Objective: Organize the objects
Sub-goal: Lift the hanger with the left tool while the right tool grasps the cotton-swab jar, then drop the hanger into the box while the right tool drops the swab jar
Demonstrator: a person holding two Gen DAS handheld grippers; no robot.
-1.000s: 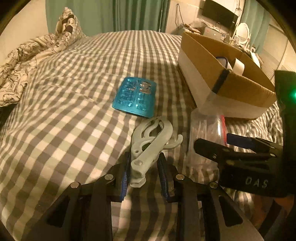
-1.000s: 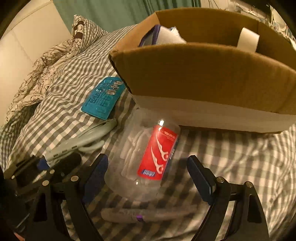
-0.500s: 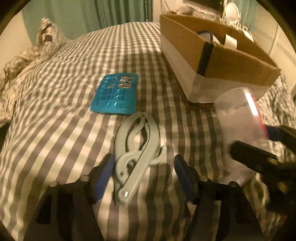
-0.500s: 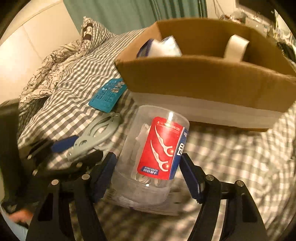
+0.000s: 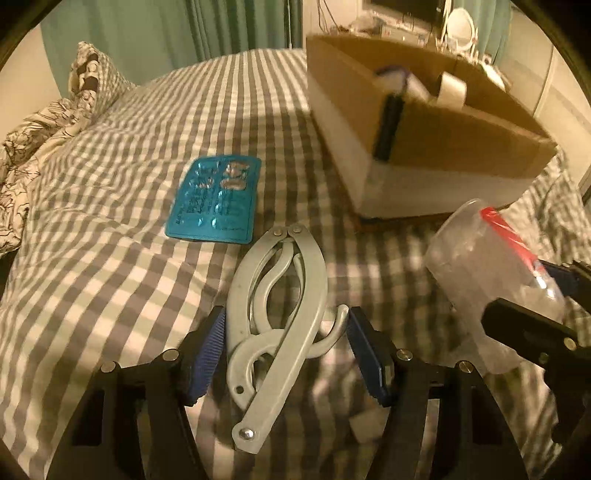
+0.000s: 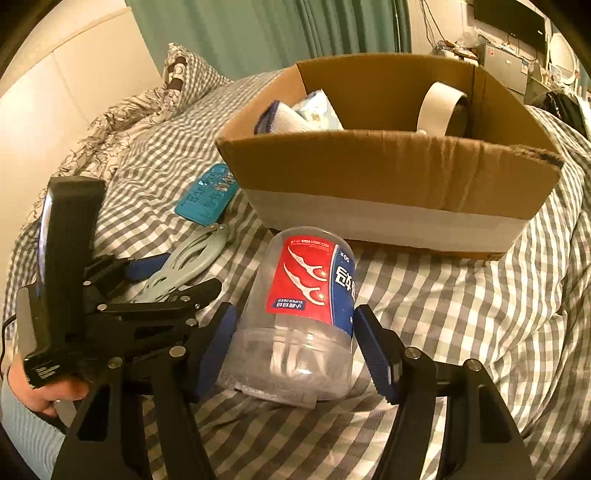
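A grey folding hanger point(image 5: 275, 314) lies on the checked bedspread between the fingers of my left gripper point(image 5: 286, 354), which is open around it. It also shows in the right wrist view point(image 6: 184, 266). My right gripper point(image 6: 295, 354) is shut on a clear plastic jar point(image 6: 306, 302) with a red and blue label, lifted off the bed. The jar also shows at the right of the left wrist view point(image 5: 495, 280). A teal blister pack point(image 5: 216, 199) lies beyond the hanger. A cardboard box point(image 6: 388, 177) stands behind, holding a tape roll point(image 6: 439, 107) and a cloth point(image 6: 295, 118).
A patterned pillow and duvet point(image 5: 48, 122) lie at the bed's far left. Green curtains point(image 5: 221, 29) hang behind the bed. A white headboard point(image 6: 55, 92) shows at the left of the right wrist view. Furniture with a monitor point(image 6: 509, 18) stands at the back right.
My left gripper opened and let go of the hanger, which now lies on the bed. My right gripper closed on the jar and lifted it toward the box.
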